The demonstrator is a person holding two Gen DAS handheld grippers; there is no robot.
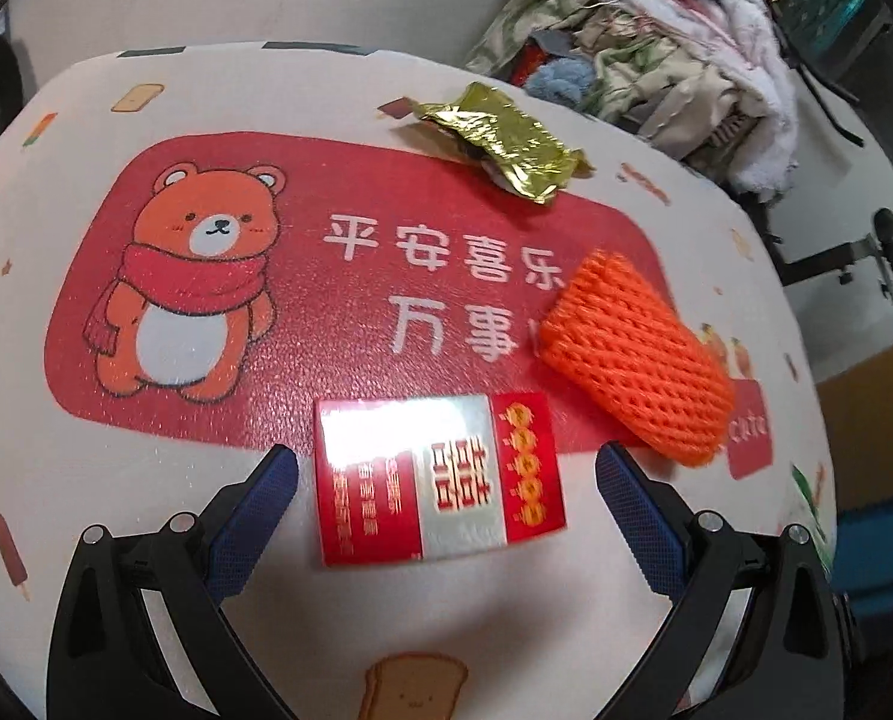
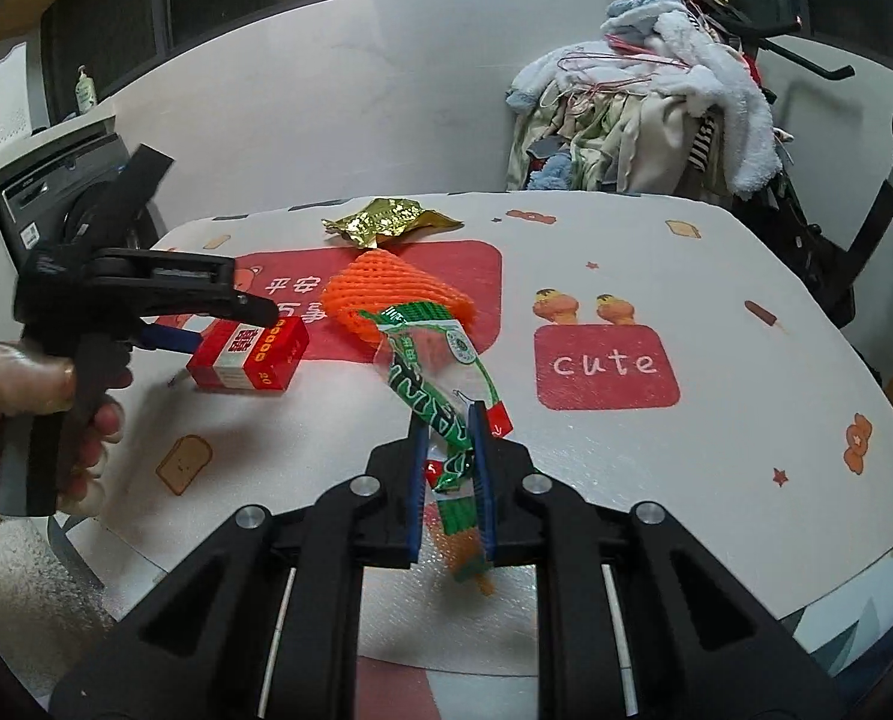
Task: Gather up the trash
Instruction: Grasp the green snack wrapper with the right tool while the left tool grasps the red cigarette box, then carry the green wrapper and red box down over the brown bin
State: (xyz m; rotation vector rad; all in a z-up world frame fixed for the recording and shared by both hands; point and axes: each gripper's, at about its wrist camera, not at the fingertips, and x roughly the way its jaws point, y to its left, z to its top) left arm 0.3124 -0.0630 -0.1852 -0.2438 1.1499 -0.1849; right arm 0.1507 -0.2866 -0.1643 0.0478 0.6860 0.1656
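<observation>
A red and silver cigarette box (image 1: 440,477) lies on the printed table cover, between the open fingers of my left gripper (image 1: 446,468). The box also shows in the right wrist view (image 2: 248,354), with the left gripper (image 2: 176,336) beside it. An orange foam net (image 1: 638,354) lies to its right, and a gold foil wrapper (image 1: 506,141) lies farther back. My right gripper (image 2: 449,414) is shut on a green and clear plastic wrapper (image 2: 434,360) and holds it above the table, in front of the orange net (image 2: 386,291).
The table cover (image 2: 746,420) is white with red panels and a bear print. A pile of clothes and towels (image 2: 656,114) stands behind the table at the right. A dark appliance (image 2: 56,192) sits at the left. A blue bin (image 1: 878,552) is beside the table.
</observation>
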